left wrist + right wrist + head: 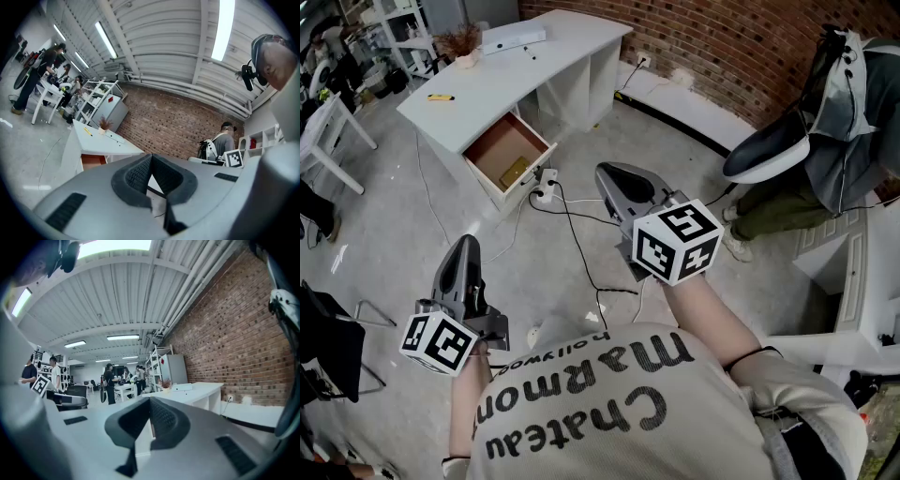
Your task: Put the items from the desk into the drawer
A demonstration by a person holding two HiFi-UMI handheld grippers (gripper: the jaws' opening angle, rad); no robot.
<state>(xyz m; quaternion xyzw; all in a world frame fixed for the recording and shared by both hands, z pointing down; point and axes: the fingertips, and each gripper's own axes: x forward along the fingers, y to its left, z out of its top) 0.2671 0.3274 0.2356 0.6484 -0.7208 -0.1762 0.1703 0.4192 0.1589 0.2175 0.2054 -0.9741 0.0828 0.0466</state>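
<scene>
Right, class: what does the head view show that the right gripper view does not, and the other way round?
Only the head view: the open drawer, a yellow item on the white desk, and a power strip on the floor. Only the right gripper view: the ribbed ceiling and its strip lights. Both: that desk, the brick wall and the potted plant.

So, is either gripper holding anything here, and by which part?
Nothing is held: the left gripper and the right gripper both have jaws closed together, empty, well short of the white desk.
</scene>
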